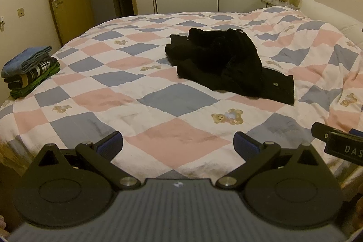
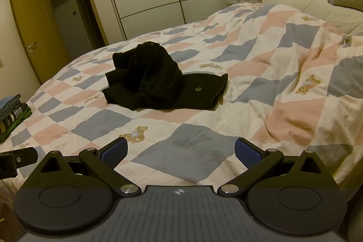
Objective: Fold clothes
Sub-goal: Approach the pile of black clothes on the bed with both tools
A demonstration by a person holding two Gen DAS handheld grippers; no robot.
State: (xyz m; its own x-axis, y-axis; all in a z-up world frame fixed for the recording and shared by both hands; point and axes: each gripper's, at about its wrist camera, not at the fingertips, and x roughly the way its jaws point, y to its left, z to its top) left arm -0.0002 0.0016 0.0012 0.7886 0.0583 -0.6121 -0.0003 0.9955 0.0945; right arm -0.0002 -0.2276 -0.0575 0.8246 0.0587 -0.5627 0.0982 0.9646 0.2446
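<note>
**Black clothes heaped on the bed, both grippers empty**

A crumpled pile of black clothes lies unfolded near the middle of the bed, on a quilt checked in pink, blue and white with small teddy bears printed on it. In the left wrist view the pile sits at about 1 o'clock from the left hand-held gripper; in the right wrist view it sits at about 11 o'clock from the right hand-held gripper. A small pale badge shows on the flat part of the black fabric, too small to read.

Both hand-held grippers are released, their blue-padded fingers spread wide with nothing between them, hanging over the near part of the quilt and well apart from the pile.

A stack of folded clothes rests at the bed's edge at 9 o'clock: blue on top, striped below, green at the bottom.

At the right edge of the left wrist view, the other gripper's body shows the letters "DAS", cut off by the frame.
</note>
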